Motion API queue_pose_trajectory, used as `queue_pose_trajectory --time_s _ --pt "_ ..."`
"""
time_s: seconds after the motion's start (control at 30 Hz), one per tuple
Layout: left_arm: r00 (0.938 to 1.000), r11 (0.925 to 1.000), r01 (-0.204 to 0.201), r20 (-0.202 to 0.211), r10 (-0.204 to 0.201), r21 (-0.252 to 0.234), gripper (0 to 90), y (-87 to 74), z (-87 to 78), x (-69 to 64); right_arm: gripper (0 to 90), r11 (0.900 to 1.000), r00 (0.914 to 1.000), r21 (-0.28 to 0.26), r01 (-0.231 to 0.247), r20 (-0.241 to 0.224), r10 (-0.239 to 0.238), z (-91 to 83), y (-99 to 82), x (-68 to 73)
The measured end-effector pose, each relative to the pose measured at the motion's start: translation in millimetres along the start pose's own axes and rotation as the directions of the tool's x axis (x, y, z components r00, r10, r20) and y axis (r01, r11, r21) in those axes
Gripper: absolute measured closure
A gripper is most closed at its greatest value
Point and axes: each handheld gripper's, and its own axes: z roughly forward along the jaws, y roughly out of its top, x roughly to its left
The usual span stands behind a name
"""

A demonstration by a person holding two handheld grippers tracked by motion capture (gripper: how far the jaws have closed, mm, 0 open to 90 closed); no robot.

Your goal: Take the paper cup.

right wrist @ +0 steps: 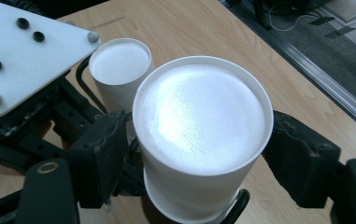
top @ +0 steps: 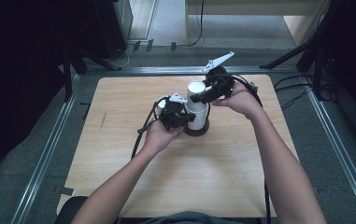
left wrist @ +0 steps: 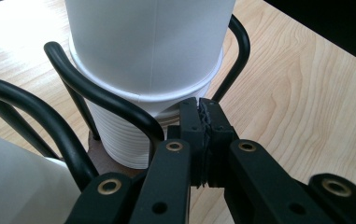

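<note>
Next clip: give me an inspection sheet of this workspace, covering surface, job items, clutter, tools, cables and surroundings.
Surface: light wooden table, bare around the work.
Job's things: inverted white cups stacked in a black wire holder on a dark base; a second stack beside.
Clutter: nothing seen.
Tools: left tool shut at the holder; right tool open around the top cup.
Cables: black cables trail from both tools.
Surroundings: metal floor rails, dark stands.

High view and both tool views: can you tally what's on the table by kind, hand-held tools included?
White cup stacks: 2, the near stack and the far stack
Black wire holder: 1
Hand-held tools: 2, the left tool and the right tool
Total: 5
</note>
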Motion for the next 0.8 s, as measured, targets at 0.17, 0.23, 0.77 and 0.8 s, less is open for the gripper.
queue_pose_trajectory --time_s 0.17,0.23,0.77,0.8 --pt "1.0000 1.0000 -0.006 0.001 0.006 0.000 88.5 0.1 0.9 -1.3 32.1 0.9998 0.9997 0.007 -0.020 0.014 0.020 1.2 1.2 0.7" --pt "1.0000 1.0000 -0.007 0.002 0.007 0.001 88.6 0.0 1.3 -1.5 32.3 0.9998 0.9997 0.004 -0.018 0.015 0.018 0.8 0.8 0.6" --pt "1.0000 1.0000 0.001 0.002 -0.001 -0.010 86.9 -1.1 1.9 -3.0 33.3 0.9989 0.9986 0.001 -0.047 0.024 0.047 -7.8 5.5 1.9" --pt "1.0000 0.9999 0.002 0.003 -0.002 -0.010 86.9 -1.1 1.9 -2.8 33.3 0.9989 0.9986 -0.001 -0.047 0.022 0.047 -9.1 6.7 2.3"
